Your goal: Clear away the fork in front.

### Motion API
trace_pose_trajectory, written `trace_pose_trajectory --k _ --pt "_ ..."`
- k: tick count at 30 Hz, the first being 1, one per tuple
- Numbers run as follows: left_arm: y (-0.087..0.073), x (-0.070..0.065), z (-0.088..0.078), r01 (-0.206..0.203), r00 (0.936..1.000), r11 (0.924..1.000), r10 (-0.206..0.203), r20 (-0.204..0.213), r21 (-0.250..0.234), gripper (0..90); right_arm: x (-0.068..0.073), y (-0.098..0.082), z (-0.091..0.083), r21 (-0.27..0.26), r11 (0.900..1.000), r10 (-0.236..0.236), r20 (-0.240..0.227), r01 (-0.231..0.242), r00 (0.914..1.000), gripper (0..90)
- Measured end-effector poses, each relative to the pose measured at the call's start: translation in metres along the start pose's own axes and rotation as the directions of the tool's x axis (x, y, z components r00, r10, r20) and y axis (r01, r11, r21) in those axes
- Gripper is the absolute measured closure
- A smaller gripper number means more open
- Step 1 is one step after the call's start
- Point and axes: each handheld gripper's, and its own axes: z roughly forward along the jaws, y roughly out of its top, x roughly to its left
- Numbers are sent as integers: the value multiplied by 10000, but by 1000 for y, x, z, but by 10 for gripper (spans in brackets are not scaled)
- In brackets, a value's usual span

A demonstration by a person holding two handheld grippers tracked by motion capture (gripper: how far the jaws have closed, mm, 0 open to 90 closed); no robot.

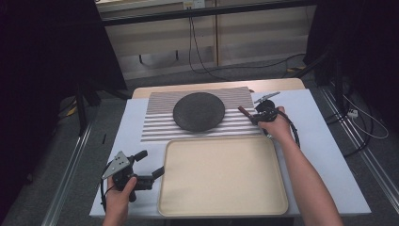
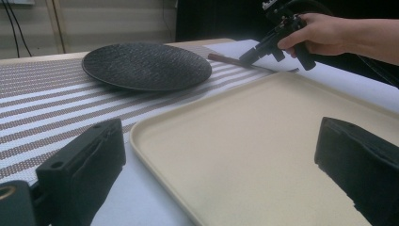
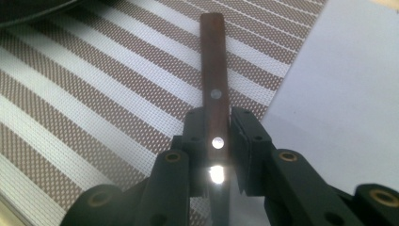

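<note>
On the bench, in the middle right of the high view, the right gripper (image 1: pixel 254 117) has its jaws shut tight on a knife (image 3: pixel 214 89) (brown handle, shiny rivets) over the striped mat (image 1: pixel 160 122). Near the lower left, the left gripper (image 1: pixel 153 175) has its jaws wide open, beside the cream tray (image 1: pixel 188 207). A dark round plate (image 1: pixel 198 111) sits on the mat.
</note>
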Motion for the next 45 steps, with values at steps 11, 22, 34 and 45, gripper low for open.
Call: trace_pose_trajectory --k 11,22,34,45 --pt "-1 1 0 -60 10000 9999 61 -76 123 27 -1 -1 1 -143 9965 824 -22 -824 9966 785" --pt "0 1 -3 7 9999 10000 -7 -135 23 27 -8 -2 -7 -507 9949 861 -144 -868 9962 786" --pt "0 1 -3 -9 9999 10000 10 -114 49 27 -21 -6 -41 -1561 9803 1188 -210 -1207 9927 786" --pt "1 1 -3 6 9999 10000 -5 -111 80 27 -13 -17 -75 -2714 9516 1235 -907 -1439 9882 786"
